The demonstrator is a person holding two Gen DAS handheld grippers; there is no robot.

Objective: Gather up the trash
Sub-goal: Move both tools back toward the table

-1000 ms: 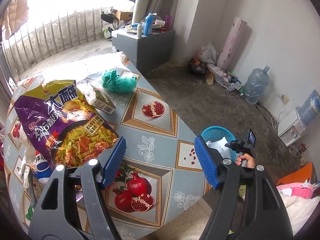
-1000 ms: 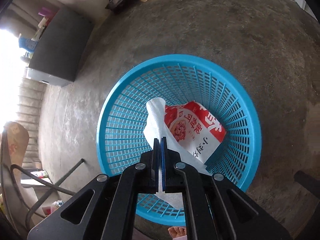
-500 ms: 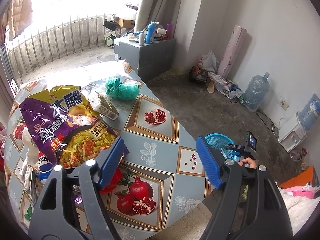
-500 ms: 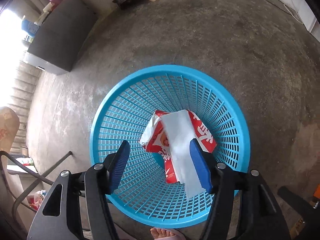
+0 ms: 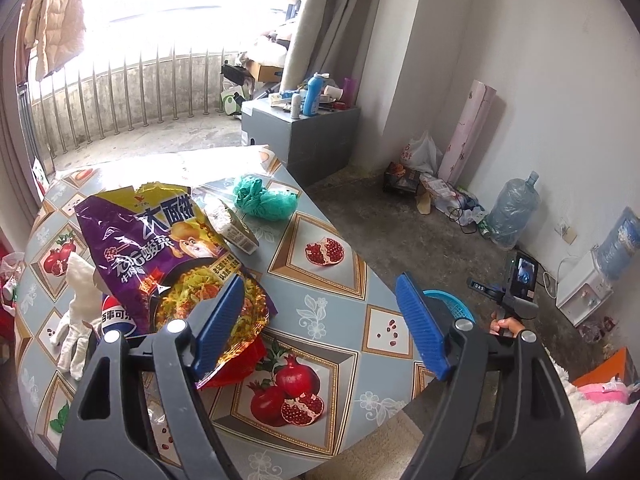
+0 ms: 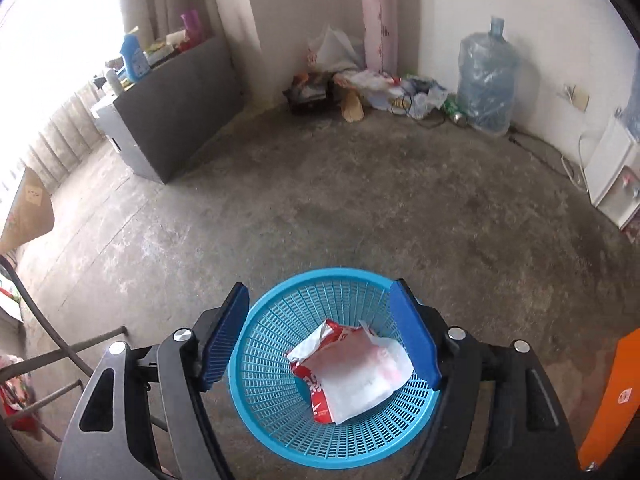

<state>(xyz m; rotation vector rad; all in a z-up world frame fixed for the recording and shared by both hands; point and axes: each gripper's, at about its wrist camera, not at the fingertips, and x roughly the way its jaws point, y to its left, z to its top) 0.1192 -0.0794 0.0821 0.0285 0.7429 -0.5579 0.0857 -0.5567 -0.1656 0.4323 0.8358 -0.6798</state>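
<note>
Hovering released, just widened, right tongs above basket; left tongs spread, empty, over worktop.

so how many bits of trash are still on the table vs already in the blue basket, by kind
On the table:
purple noodle bag: 1
green plastic bag: 1
small carton: 1
white glove: 1
pepsi bottle: 1
red wrapper: 1
In the blue basket:
red snack packet: 1
white tissue: 1
Total: 8

A blue basket holds a red-and-white wrapper; a pomegranate-patterned tablecloth bears a purple noodle bag.
</note>
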